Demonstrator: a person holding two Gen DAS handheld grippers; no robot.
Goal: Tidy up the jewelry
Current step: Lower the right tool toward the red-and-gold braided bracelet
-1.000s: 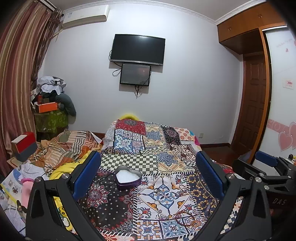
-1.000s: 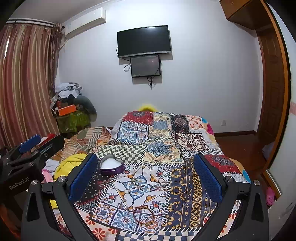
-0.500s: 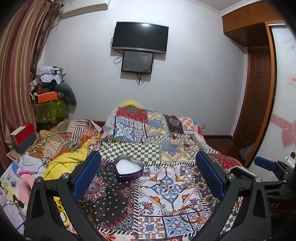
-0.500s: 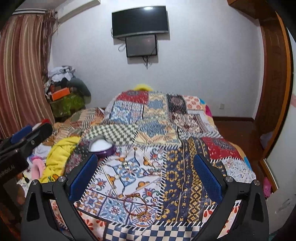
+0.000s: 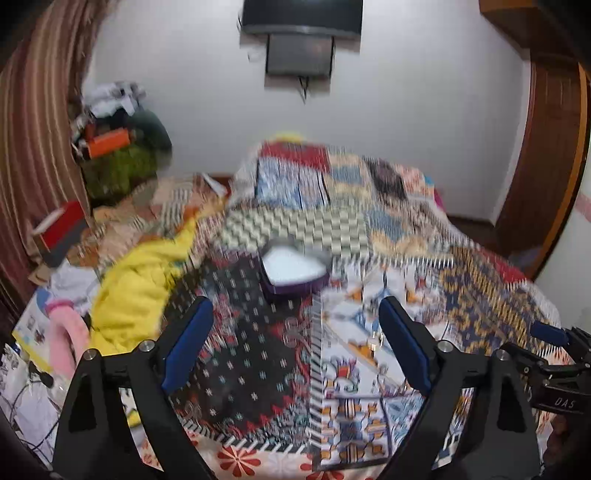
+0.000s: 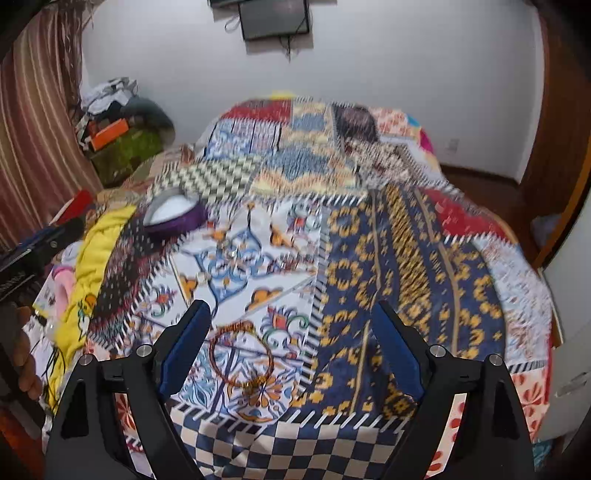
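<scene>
A purple heart-shaped box [image 5: 293,271] with a white lining sits open on the patchwork bedspread [image 5: 476,295]; it also shows in the right wrist view [image 6: 173,216]. A brown bead bracelet [image 6: 242,356] lies on the bedspread near the front edge, just ahead of my right gripper [image 6: 291,343], which is open and empty. Small shiny pieces [image 6: 231,254] lie mid-bed, too blurred to identify. My left gripper [image 5: 295,343] is open and empty, short of the box. The right gripper shows at the left wrist view's right edge [image 5: 554,354].
A yellow blanket [image 5: 144,291] and pink items [image 5: 66,339] lie left of the bed. Cluttered boxes and clothes [image 5: 114,147] stand by the striped curtain. A wooden door [image 5: 546,147] is at the right. A TV [image 5: 299,14] hangs on the far wall.
Both grippers have tilted down and moved forward toward the bed. The box and the bracelet now look nearer and larger. Both views are motion-blurred.
</scene>
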